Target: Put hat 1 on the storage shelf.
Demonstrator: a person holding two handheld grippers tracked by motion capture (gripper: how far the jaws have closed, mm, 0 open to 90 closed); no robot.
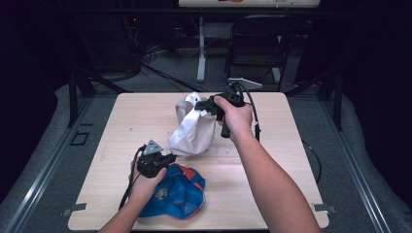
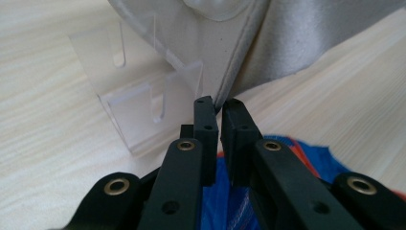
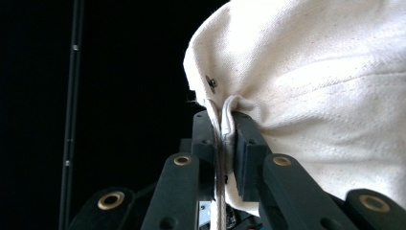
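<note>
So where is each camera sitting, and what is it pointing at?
High view: above the person's side, looking forward and down on the table; both forearms show.
Left gripper view: on the left hand-held gripper, facing the cream cap's edge; its black jaws show.
Right gripper view: on the right hand-held gripper, jaws pinching the cap's fabric.
Shared: the cream cap; high and left gripper views also share the blue cap.

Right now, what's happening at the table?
A person works a cream cloth bag with both tongs. The right tongs are shut on a pinched fold at its top and hold it up. The left tongs are closed at its lower corner seam; whether they grip is unclear. A blue cap lies on the table.
</note>
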